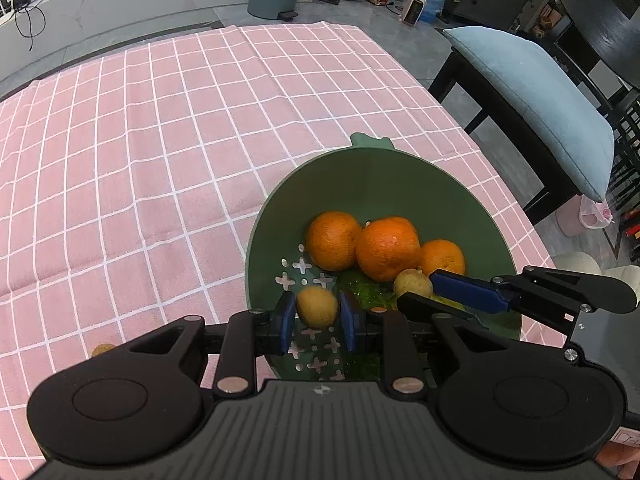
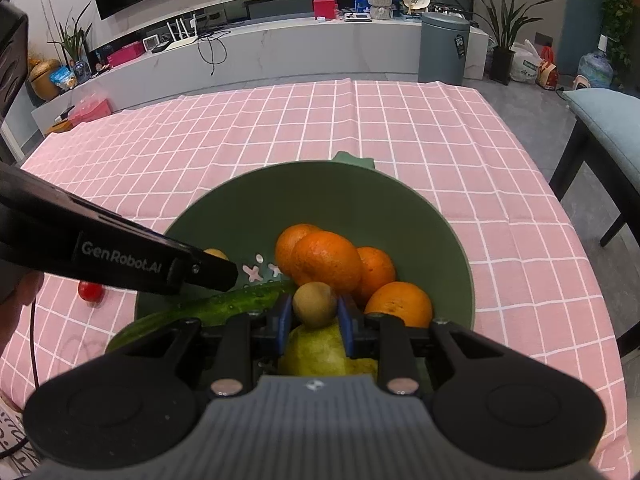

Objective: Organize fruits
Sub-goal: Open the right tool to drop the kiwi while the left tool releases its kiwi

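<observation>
A green colander bowl [image 1: 400,184] [image 2: 248,208] sits on the pink checked tablecloth and holds several oranges [image 1: 386,248] [image 2: 326,260], a cucumber [image 2: 224,304] and a yellow-green pear [image 2: 316,350]. My left gripper [image 1: 318,312] is over the bowl, its blue pads on either side of a small yellow-brown round fruit [image 1: 316,306]. My right gripper [image 2: 314,320] is over the bowl too, its pads on either side of a small brown round fruit [image 2: 314,304]; that fruit shows in the left wrist view [image 1: 412,282] at the right gripper's fingers [image 1: 468,290].
A small red tomato [image 2: 90,290] lies on the cloth left of the bowl. A small brown fruit [image 1: 102,349] lies on the cloth at the left. A black chair with a blue cushion [image 1: 540,92] stands beside the table's right edge.
</observation>
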A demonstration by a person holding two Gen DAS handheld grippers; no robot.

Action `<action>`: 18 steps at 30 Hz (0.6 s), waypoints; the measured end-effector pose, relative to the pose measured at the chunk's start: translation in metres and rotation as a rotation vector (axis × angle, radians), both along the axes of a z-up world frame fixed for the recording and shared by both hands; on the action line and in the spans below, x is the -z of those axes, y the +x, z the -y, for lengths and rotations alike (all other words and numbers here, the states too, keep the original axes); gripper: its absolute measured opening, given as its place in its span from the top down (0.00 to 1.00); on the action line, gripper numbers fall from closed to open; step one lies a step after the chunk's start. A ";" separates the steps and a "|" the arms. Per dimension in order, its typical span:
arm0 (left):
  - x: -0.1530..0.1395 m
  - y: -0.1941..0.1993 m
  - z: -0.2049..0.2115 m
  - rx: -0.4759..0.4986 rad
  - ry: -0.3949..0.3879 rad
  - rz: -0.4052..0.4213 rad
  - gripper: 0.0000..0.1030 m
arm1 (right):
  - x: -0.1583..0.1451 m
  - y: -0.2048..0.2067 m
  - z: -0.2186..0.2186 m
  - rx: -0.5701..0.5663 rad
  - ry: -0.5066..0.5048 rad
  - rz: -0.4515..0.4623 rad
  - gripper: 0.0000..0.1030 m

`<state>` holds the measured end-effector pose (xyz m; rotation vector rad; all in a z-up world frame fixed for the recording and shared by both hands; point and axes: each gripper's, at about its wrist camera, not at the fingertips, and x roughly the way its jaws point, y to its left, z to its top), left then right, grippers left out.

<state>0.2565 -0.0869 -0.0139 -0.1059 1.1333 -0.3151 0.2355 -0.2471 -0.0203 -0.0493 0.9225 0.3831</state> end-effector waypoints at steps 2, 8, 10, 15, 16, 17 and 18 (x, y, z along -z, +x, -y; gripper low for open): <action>-0.001 -0.001 0.000 -0.001 -0.003 0.003 0.67 | -0.001 -0.001 0.000 0.002 -0.001 0.001 0.78; -0.017 -0.014 -0.004 -0.002 -0.013 0.044 0.59 | -0.013 -0.011 -0.001 0.009 0.003 0.029 0.69; -0.027 -0.021 -0.007 0.004 -0.016 0.077 0.58 | -0.021 -0.017 -0.002 0.017 0.008 0.052 0.62; -0.049 -0.045 -0.018 0.008 0.043 0.185 0.52 | -0.040 -0.038 -0.012 0.028 0.031 0.110 0.60; -0.051 -0.049 -0.021 0.008 0.058 0.201 0.52 | -0.043 -0.042 -0.015 0.026 0.039 0.118 0.60; -0.054 -0.054 -0.024 0.008 0.075 0.219 0.52 | -0.047 -0.047 -0.017 0.022 0.047 0.127 0.60; -0.056 -0.059 -0.028 0.007 0.091 0.233 0.52 | -0.050 -0.051 -0.021 0.015 0.054 0.135 0.60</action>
